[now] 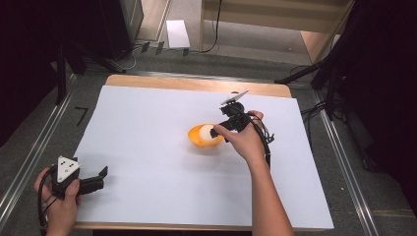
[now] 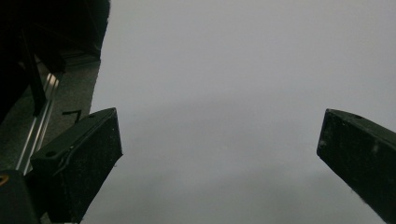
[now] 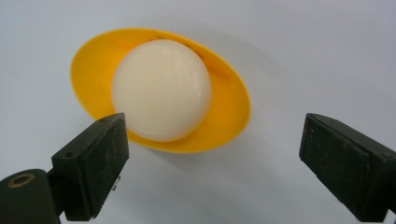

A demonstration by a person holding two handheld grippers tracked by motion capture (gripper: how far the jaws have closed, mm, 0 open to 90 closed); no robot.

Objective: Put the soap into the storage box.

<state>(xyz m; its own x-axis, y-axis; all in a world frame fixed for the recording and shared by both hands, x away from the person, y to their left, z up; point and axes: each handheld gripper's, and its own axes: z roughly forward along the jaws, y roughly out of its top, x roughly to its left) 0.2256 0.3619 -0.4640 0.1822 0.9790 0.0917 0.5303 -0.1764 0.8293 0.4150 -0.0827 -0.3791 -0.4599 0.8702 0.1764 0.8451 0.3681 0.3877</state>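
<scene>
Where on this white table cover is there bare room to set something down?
Free: the wide stretch between the left gripper and the yellow plastic bowl holding the white ball, plus the far left corner of the white sheet. Crowded: around the bowl, where the open right gripper hovers.

White ball, orange-yellow bowl, white table cover

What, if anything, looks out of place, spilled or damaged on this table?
Nothing stands out. The white ball sits inside the orange bowl, which rests upright and unbroken on the white table cover; no spill shows.
</scene>
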